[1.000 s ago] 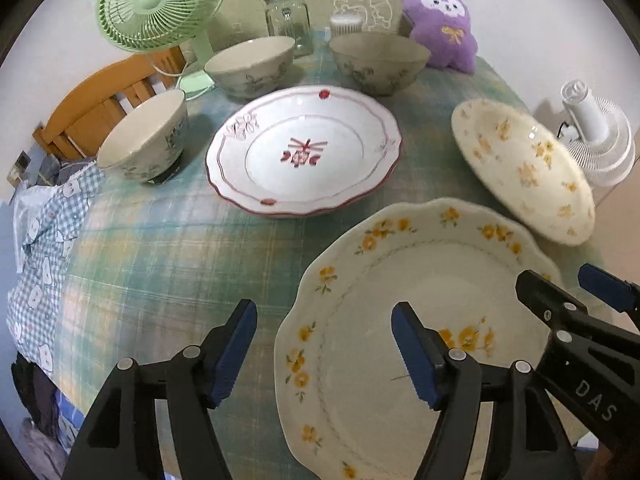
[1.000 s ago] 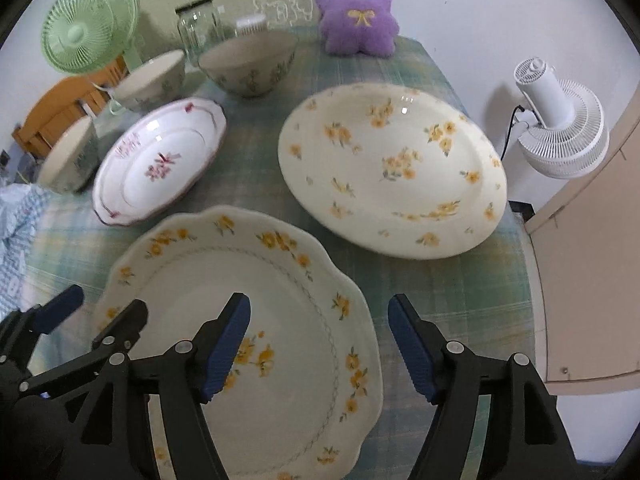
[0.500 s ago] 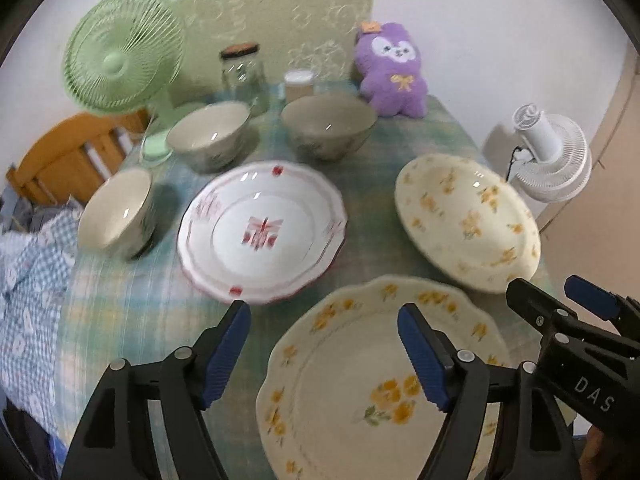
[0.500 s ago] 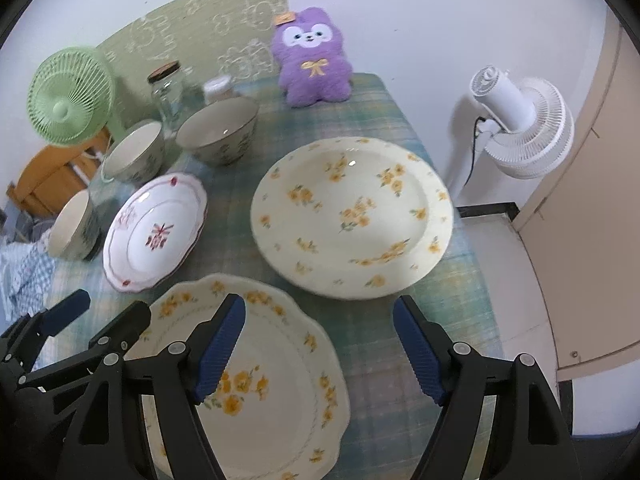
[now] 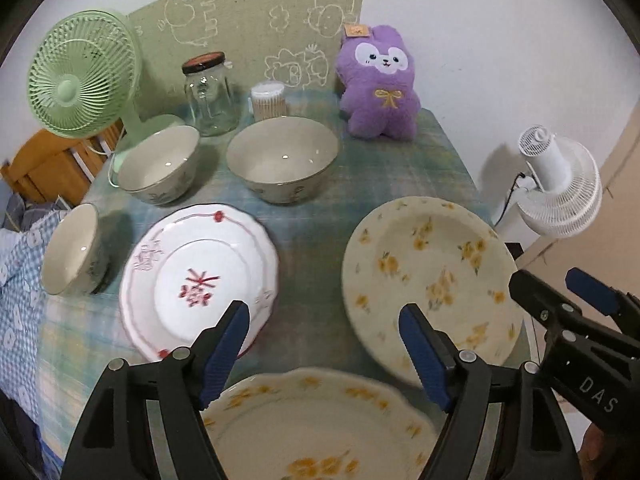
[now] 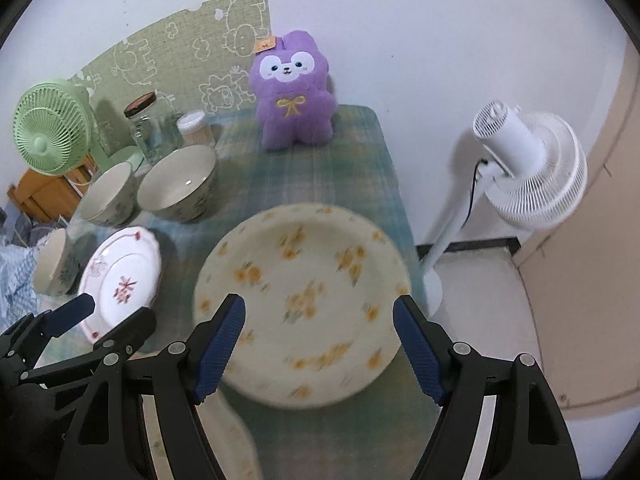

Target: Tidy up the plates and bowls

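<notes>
On your far left a small bowl (image 5: 74,250) sits at the edge of the desk (image 5: 312,216), which wears a green plaid cloth. Behind it a medium bowl (image 5: 158,164) stands in front of the green fan (image 5: 82,74), and a larger bowl (image 5: 282,158) sits just right of that one, ahead of a glass jar (image 5: 208,96) and a tub of cotton swabs (image 5: 269,101).

The white plate with red flowers (image 5: 198,280) lies flat in front of the bowls. Your left gripper (image 5: 324,350) hangs above the desk with its fingers spread wide and nothing between the pads. The left finger (image 5: 224,348) overlaps the near rim of the red-flowered plate in the left wrist view, without gripping it. The scalloped yellow-flowered plate (image 5: 316,424) lies below and between the two fingers, at the near edge, untouched.

Further right, the round yellow-flowered plate (image 6: 302,300) rests flat on the desk's right side, well apart from the bowls. Your right gripper (image 6: 318,348) hovers over its near half, fingers just as wide and empty; in the right wrist view the plate spans the gap between them, with the pads clear of its rim.

A purple plush toy (image 6: 292,94) stands at the back, and a white fan (image 6: 528,164) stands on the floor off the desk's right side.
</notes>
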The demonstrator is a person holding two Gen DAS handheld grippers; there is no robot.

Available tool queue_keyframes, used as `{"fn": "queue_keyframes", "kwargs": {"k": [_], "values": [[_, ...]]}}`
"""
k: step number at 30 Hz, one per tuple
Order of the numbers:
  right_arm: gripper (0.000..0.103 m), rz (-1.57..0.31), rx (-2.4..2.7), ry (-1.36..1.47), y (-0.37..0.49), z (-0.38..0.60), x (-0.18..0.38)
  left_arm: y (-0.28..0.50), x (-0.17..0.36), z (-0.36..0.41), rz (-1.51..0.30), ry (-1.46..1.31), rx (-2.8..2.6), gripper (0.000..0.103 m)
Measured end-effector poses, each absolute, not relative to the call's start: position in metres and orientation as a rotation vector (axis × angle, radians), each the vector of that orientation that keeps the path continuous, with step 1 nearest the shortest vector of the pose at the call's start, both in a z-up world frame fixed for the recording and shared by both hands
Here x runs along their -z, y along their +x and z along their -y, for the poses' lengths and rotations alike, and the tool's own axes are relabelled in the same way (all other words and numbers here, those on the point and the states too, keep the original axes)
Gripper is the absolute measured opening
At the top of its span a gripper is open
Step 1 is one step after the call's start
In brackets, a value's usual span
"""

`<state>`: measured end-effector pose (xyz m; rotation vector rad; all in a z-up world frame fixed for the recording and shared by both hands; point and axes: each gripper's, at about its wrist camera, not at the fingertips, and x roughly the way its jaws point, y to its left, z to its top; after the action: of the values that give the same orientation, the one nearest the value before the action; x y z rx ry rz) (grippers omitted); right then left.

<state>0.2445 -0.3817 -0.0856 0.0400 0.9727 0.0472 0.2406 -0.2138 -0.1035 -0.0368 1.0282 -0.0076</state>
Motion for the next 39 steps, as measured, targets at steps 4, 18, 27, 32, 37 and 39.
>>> {"fn": "queue_keyframes", "kwargs": {"k": [4,18,27,32,37,39], "values": [[0.079,-0.990,-0.071,0.041,0.275,0.400,0.097,0.259,0.110,0.229,-1.025,-0.049,-0.009,0.078],[0.079,-1.057,-0.115,0.011,0.326,0.425,0.150,0.301,0.160,0.274,-1.100,0.005,-0.048,0.072],[0.071,-1.123,-0.134,-0.008,0.342,0.426,0.176,0.312,0.175,0.273,-1.131,0.017,-0.101,0.063],[0.066,-1.156,-0.147,-0.002,0.346,0.424,0.186,0.314,0.184,0.267,-1.162,0.000,-0.121,0.056],[0.060,-1.160,-0.134,-0.016,0.349,0.425,0.193,0.313,0.186,0.266,-1.156,0.010,-0.100,0.055],[0.060,-1.159,-0.132,-0.019,0.348,0.424,0.193,0.313,0.186,0.266,-1.152,0.016,-0.095,0.055]]}}
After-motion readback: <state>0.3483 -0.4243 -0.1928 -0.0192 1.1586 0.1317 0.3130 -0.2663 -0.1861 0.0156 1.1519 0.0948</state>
